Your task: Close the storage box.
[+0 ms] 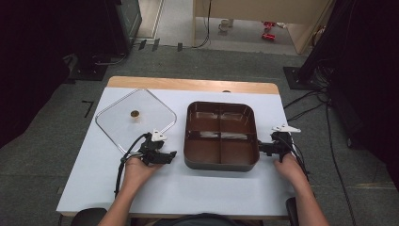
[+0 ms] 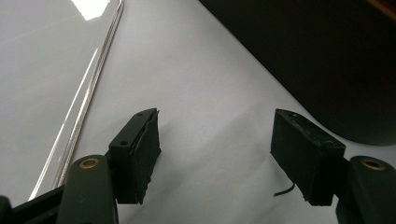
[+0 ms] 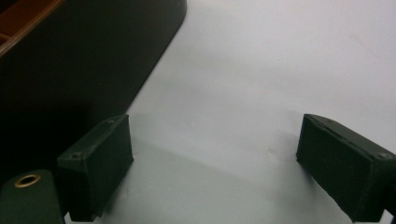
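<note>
While both tongs sit low on table [image 1: 197, 188]: high view, 1 brown pan [image 1: 221, 135] with 4 boxes between left tongs [image 1: 167, 155] and right tongs [image 1: 261, 147]; 1 glass lid [image 1: 135, 120] behind left.

Left gripper view: gap medium, nothing inside; lid edge [image 2: 88, 100] left. Close in slow.

Right gripper view: wide, empty; pan wall [image 3: 70, 70] left. Grab evenly.

Overhead light, table [image 1: 188, 188] bright, surroundings dark; glare on glass lid [image 2: 93, 7]; gripper views soft.
</note>
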Demonstrator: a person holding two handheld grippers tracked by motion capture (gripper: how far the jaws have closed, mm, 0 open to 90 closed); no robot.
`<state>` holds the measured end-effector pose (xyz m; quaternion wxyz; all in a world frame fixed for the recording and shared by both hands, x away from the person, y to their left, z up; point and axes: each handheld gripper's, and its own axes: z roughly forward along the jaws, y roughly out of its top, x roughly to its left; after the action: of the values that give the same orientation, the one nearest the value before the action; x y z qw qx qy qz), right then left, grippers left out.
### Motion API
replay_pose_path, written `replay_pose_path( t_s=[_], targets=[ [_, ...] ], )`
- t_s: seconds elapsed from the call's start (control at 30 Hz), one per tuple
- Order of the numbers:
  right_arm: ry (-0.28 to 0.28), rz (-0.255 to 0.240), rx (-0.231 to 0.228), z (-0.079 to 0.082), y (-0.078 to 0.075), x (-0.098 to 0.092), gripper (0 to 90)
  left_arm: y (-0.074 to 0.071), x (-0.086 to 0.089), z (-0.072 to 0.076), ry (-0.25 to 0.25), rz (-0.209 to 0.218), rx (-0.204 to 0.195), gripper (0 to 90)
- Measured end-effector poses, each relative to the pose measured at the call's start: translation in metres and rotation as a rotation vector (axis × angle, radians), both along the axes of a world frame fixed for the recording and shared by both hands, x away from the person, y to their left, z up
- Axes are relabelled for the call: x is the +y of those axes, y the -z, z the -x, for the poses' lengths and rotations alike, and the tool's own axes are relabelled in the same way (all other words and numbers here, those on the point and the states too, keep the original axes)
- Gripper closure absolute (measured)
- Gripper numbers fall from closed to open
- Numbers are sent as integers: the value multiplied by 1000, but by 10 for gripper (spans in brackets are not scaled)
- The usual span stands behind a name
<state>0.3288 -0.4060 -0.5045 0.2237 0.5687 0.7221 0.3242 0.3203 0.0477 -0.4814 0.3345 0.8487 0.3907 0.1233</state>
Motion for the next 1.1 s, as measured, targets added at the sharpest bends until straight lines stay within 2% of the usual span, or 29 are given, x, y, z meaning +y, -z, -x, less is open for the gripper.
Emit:
replay_pose_path(
  t_s=[0.07,0.17,0.23,0.37,0.53,0.63,1.1],
  targets=[
    [0,0,0,0,0,0,101,-3,2,0,-3,2,-10,358],
    [0,0,0,0,0,0,101,-9,4,-4,8,24,12,363],
    [0,0,0,0,0,0,101,-12,5,-4,10,33,10,363],
    [0,0,0,0,0,0,101,-17,5,-6,22,18,5,363],
    [0,1,0,0,0,0,101,-20,4,-7,31,21,13,361],
    [0,1,0,0,0,0,102,-23,2,-9,35,41,29,358],
    [-1,1,0,0,0,0,101,-30,4,-24,41,41,25,356]
  ],
)
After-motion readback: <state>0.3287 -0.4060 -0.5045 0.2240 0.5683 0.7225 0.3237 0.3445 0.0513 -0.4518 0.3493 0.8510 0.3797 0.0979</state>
